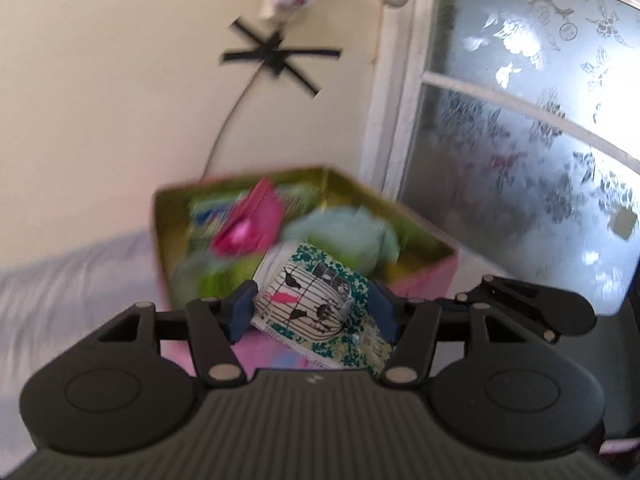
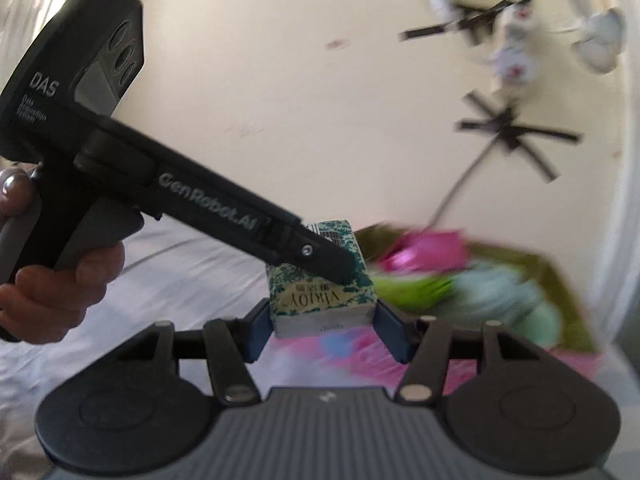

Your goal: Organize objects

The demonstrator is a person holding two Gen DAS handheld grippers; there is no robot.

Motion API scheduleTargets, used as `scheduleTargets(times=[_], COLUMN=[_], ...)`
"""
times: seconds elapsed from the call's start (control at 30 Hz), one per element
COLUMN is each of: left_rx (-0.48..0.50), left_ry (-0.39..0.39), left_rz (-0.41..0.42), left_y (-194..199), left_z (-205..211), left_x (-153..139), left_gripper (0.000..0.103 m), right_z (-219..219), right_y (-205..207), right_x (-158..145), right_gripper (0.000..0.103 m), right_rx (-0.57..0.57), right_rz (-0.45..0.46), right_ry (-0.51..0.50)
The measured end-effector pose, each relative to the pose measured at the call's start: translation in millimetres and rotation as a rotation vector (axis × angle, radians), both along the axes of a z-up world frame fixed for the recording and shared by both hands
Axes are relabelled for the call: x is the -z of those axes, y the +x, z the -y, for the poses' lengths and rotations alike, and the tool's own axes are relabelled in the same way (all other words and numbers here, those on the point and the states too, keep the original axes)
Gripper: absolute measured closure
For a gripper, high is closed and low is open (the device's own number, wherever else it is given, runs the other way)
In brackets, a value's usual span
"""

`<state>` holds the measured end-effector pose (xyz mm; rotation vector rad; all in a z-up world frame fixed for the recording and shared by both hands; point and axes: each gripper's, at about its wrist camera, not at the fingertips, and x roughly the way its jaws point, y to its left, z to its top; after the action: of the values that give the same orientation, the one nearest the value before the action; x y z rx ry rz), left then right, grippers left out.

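Observation:
A tissue pack (image 1: 312,296) printed with green flowers and a birdcage sits between the blue pads (image 1: 242,312) of my left gripper (image 1: 316,312), which is shut on it. In the right wrist view the same pack (image 2: 320,300) is clamped by my right gripper (image 2: 324,328). The left gripper (image 2: 340,264) reaches in from the left onto the pack's upper side. Just behind the pack stands an open box (image 1: 424,276), pink outside and gold-green inside, holding pink, green and mint items. The box (image 2: 560,276) looks blurred in the right wrist view.
A white sheet (image 2: 192,280) covers the surface under the pack and box. A cream wall (image 1: 120,100) with black tape crosses (image 1: 280,56) and a cable rises behind. A frosted floral window (image 1: 520,140) is at right. A hand (image 2: 60,292) holds the left gripper.

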<state>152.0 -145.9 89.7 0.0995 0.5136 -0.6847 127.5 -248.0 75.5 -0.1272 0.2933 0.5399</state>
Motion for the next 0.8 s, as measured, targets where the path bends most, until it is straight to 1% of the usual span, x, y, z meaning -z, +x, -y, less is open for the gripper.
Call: scheduleTargets(times=[0.1, 0.23, 0.27, 0.4, 0.47, 0.53, 0.57, 0.6, 0.63, 0.67, 0.7, 0.8], left_rx=[0.02, 0.019, 0.015, -0.009, -0.03, -0.075, -0.103, -0.128, -0.146, -0.163, -0.179, -0.22], left_ry=[-0.004, 0.016, 0.023, 0.045, 0.063, 0.094, 0.099, 0.096, 0.091, 0.091, 0.093, 0.095], left_rz=[0.02, 0.02, 0.014, -0.02, -0.023, -0.02, -0.017, -0.016, -0.018, -0.015, -0.005, 0.042], left_y=[26, 56, 65, 88, 96, 102, 104, 105, 105, 104, 102, 86], left_z=[33, 64, 71, 83, 90, 95, 96, 94, 92, 90, 87, 76], left_x=[-5, 0, 3, 11, 16, 19, 19, 18, 17, 16, 14, 7], left_gripper=[0.038, 0.037, 0.037, 0.036, 0.036, 0.031, 0.026, 0.024, 0.024, 0.024, 0.024, 0.024], right_z=[18, 34, 35, 38, 37, 32, 29, 26, 25, 24, 25, 31], right_y=[28, 71, 74, 105, 121, 132, 136, 138, 140, 139, 135, 121], right_x=[-7, -5, -5, 3, 7, 9, 9, 9, 10, 10, 11, 11], right_gripper=[0.048, 0.048, 0.048, 0.048, 0.047, 0.047, 0.046, 0.045, 0.042, 0.033, 0.028, 0.027], right_rx=[0.063, 0.111, 0.118, 0.148, 0.17, 0.201, 0.209, 0.217, 0.225, 0.236, 0.241, 0.245], right_rz=[0.012, -0.023, -0.034, -0.083, -0.103, -0.109, -0.114, -0.114, -0.108, -0.098, -0.087, -0.082], right_ry=[0.013, 0.024, 0.023, 0.004, -0.014, -0.042, -0.056, -0.058, -0.057, -0.05, -0.035, 0.032])
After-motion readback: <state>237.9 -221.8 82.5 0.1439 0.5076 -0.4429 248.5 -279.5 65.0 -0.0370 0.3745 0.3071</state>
